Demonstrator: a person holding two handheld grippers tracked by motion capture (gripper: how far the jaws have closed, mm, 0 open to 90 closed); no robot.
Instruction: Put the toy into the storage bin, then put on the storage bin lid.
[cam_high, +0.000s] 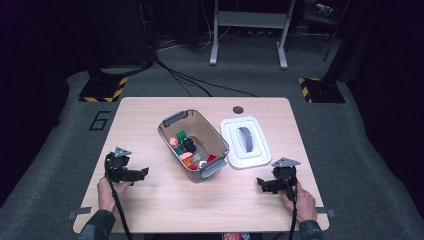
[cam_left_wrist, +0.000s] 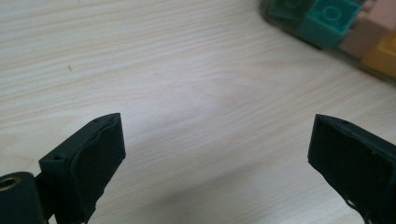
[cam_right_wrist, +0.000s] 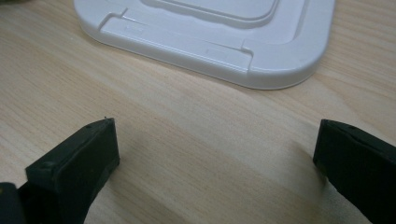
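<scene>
A clear plastic bin (cam_high: 196, 126) with grey handles stands mid-table and holds several coloured toy bricks (cam_high: 186, 148). Its white lid (cam_high: 246, 141) with a grey handle lies flat just right of it. My left gripper (cam_high: 140, 173) rests low over the table at front left, open, nothing between its jaws; in the left gripper view the gripper (cam_left_wrist: 217, 149) faces bare wood with the bin's bricks (cam_left_wrist: 332, 21) at top right. My right gripper (cam_high: 263, 184) sits at front right, open and empty; in the right gripper view the gripper (cam_right_wrist: 215, 149) points at the lid (cam_right_wrist: 219, 37).
The light wooden table (cam_high: 150, 210) has a round cable hole (cam_high: 238, 109) near its far edge. Beyond it are grey carpet, cables, a metal stand's legs (cam_high: 249, 35) and black-and-yellow marked bases (cam_high: 105, 89). Bare wood lies between both grippers and the bin.
</scene>
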